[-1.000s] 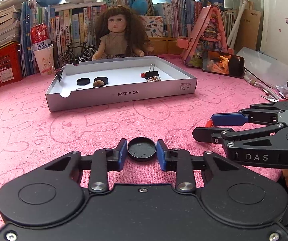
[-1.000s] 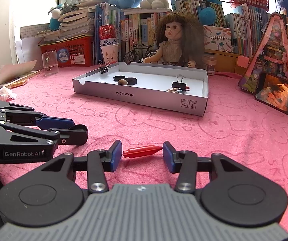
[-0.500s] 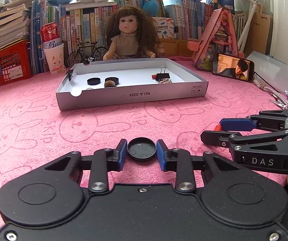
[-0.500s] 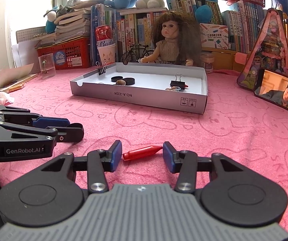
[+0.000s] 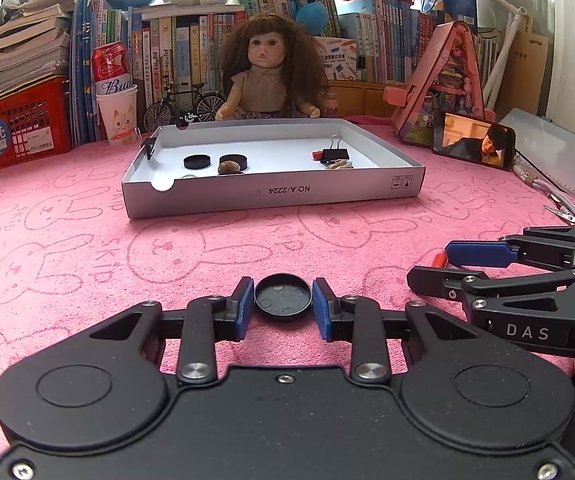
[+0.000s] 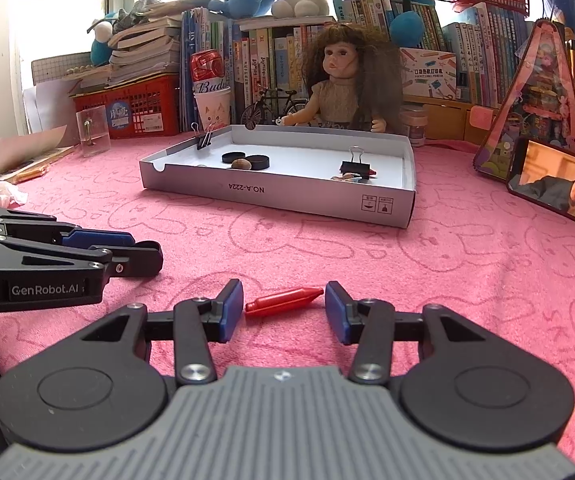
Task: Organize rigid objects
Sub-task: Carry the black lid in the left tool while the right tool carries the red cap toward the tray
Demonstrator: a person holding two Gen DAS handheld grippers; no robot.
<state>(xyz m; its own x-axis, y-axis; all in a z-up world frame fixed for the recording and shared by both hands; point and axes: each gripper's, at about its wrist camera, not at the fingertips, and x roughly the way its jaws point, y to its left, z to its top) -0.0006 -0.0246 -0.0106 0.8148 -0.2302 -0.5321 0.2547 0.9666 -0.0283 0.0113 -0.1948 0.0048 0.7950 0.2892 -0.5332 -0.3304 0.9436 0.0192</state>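
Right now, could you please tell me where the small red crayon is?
In the right wrist view the small red crayon lies on the pink cloth between the right claw's open pads.

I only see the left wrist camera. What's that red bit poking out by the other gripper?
Observer: A red crayon. It lies on the cloth, crosswise between the right gripper's pads.
Child: Is it grabbed?
Observer: No. The jaws are open, and there is a gap between its pointed end and the pad beside it.
Child: Anything else I can't see?
Observer: A crumpled tissue lies at the cloth's far left edge.
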